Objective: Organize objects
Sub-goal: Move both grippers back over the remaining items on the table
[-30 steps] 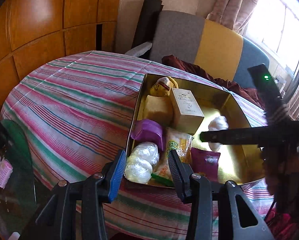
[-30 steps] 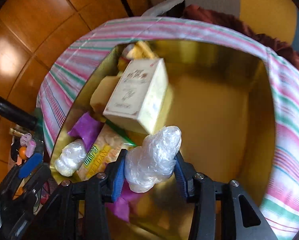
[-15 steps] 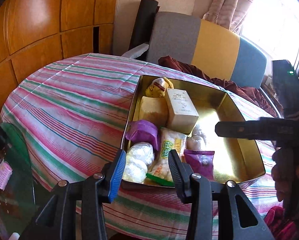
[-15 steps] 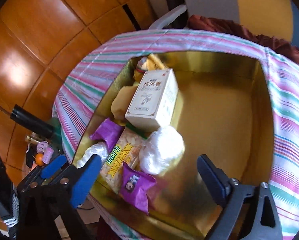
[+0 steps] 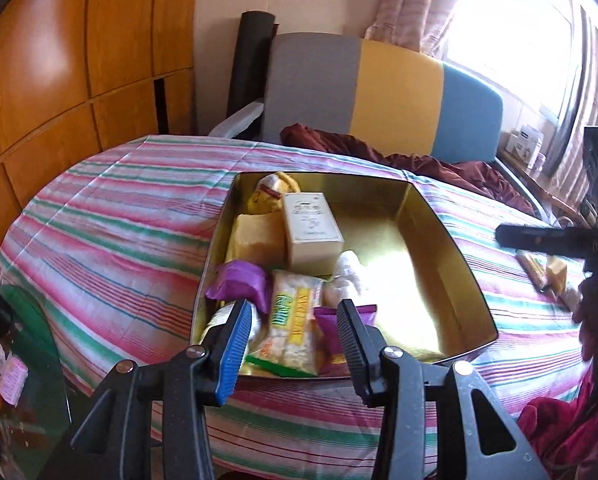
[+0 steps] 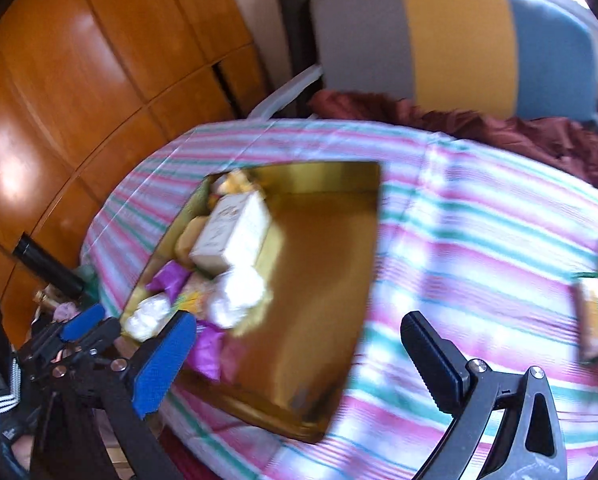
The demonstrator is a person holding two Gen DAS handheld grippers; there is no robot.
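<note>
The right gripper (image 6: 299,360) now gapes wide and empty, having let go of the clear-wrapped white bundle (image 6: 239,296), which lies in the gold tin (image 6: 319,280) at ten o'clock beside the cream box (image 6: 235,236). Left gripper (image 5: 295,344) hovers narrowly parted, empty. Remaining snacks (image 6: 595,320) wait at three o'clock on the striped tablecloth (image 6: 459,220)

The one label that reads clearly is "WEIDAN", in green capitals running lengthwise on the yellow band of a clear snack packet (image 5: 289,336) lying in the gold box (image 5: 451,240). The cream carton (image 5: 313,234) beside it carries dark print on its top face, too small to make out. The purple sachet (image 5: 335,336) shows only a small picture, and nothing on it is legible.
</note>
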